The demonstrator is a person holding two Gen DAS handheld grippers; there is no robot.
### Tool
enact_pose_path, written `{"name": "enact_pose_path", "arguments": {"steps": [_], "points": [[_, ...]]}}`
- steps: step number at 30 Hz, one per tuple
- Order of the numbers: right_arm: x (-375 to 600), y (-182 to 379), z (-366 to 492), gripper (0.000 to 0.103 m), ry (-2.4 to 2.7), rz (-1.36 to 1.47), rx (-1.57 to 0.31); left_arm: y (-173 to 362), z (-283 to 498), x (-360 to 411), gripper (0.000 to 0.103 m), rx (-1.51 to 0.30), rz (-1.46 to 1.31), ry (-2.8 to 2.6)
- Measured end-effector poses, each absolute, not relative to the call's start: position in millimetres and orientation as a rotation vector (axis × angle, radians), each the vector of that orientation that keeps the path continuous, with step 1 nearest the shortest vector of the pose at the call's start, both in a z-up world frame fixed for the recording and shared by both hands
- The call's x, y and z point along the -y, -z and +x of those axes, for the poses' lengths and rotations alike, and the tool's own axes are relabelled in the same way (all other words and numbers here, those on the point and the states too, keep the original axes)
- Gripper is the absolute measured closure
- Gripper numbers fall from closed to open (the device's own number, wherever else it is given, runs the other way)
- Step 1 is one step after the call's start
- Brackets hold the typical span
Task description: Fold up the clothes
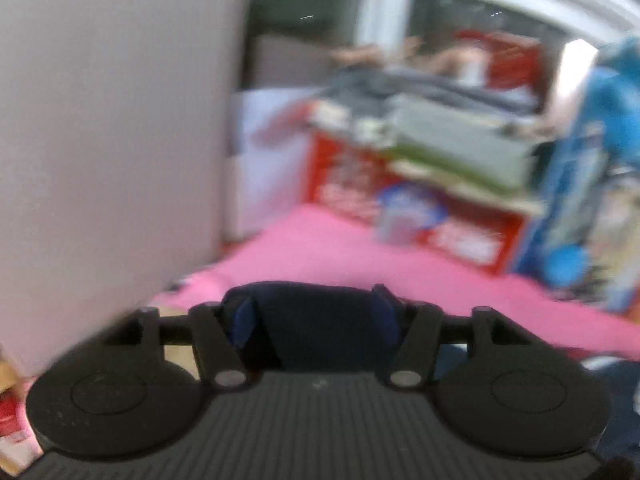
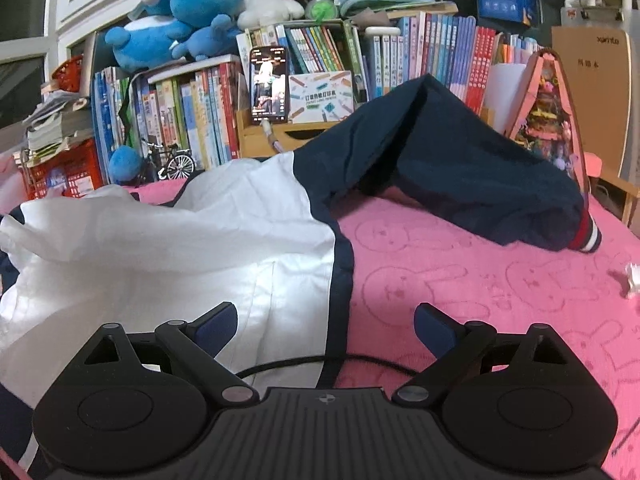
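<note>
A white and navy jacket (image 2: pixel 160 260) lies crumpled on a pink blanket (image 2: pixel 460 288) with a bunny pattern. Its navy sleeve (image 2: pixel 460 160) arches up and ends in a red-and-white striped cuff (image 2: pixel 588 236) at the right. My right gripper (image 2: pixel 324 328) hovers open over the jacket's navy edge, nothing between its blue pads (image 2: pixel 216 326). The left wrist view is blurred. There my left gripper (image 1: pixel 314 316) stands open low over the pink blanket (image 1: pixel 340 252), with a lump of navy cloth (image 1: pixel 316 324) lying between its pads.
Behind the blanket stand rows of books (image 2: pixel 440 56), blue plush toys (image 2: pixel 176 20), a lit phone (image 2: pixel 269 84), a toy bicycle (image 2: pixel 168 164) and a red crate (image 2: pixel 68 172). A pink model house (image 2: pixel 552 112) stands at the right. A grey panel (image 1: pixel 100 120) fills the left wrist view's left.
</note>
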State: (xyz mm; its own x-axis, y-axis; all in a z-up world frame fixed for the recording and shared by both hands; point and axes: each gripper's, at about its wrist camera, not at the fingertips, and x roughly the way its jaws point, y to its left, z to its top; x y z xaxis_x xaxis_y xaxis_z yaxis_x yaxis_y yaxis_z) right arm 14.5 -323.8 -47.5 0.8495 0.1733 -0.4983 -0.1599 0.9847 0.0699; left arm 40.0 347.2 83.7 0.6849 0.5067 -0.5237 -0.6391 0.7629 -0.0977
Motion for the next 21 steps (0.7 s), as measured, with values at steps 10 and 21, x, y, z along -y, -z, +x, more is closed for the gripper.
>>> {"name": "enact_pose_path", "arguments": {"steps": [10, 21], "points": [[316, 23, 12, 0.007, -0.242, 0.069, -0.483, -87, 45, -311, 0.041, -0.498, -0.041, -0.639], [204, -34, 134, 0.006, -0.394, -0.114, -0.488, -119, 72, -154, 0.035, -0.396, -0.079, 0.163]]}}
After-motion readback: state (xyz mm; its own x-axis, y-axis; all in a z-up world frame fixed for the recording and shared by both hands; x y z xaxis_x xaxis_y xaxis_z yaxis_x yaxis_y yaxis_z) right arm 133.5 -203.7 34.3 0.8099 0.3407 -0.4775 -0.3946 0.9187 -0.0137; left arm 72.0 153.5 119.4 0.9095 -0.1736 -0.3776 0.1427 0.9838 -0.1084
